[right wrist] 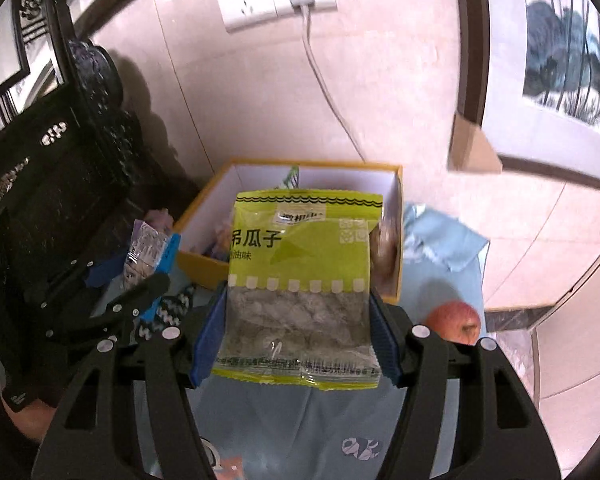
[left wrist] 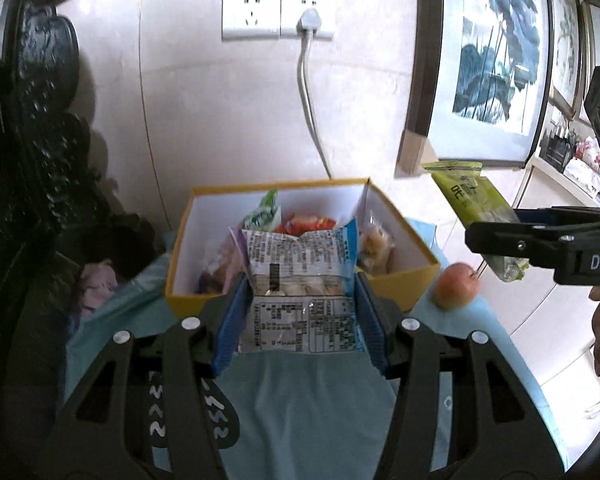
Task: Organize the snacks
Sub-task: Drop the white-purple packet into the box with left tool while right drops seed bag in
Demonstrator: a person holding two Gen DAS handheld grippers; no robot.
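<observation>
Much of the yellow box [left wrist: 396,280] is screened by the held packets, so its contents read only in part: a green-and-white pouch [left wrist: 262,212], an orange wrapper [left wrist: 308,224] and a clear bag of pale pieces [left wrist: 374,246] against its right wall; the rest inside is too crowded to name. The dark carved furniture [left wrist: 48,128] at the left edge is lost in shadow.

The left gripper [left wrist: 304,308] has its blue pads clamped on both side edges of a blue-edged snack packet [left wrist: 300,280], printed back facing the camera, held above the near rim of the box. The right gripper [right wrist: 300,316] pinches a lime-green melon-seed packet [right wrist: 304,264] the same way — front label up, in front of the box. An apple [right wrist: 454,322] sits on the light blue cloth [left wrist: 320,408], just right of the box.
</observation>
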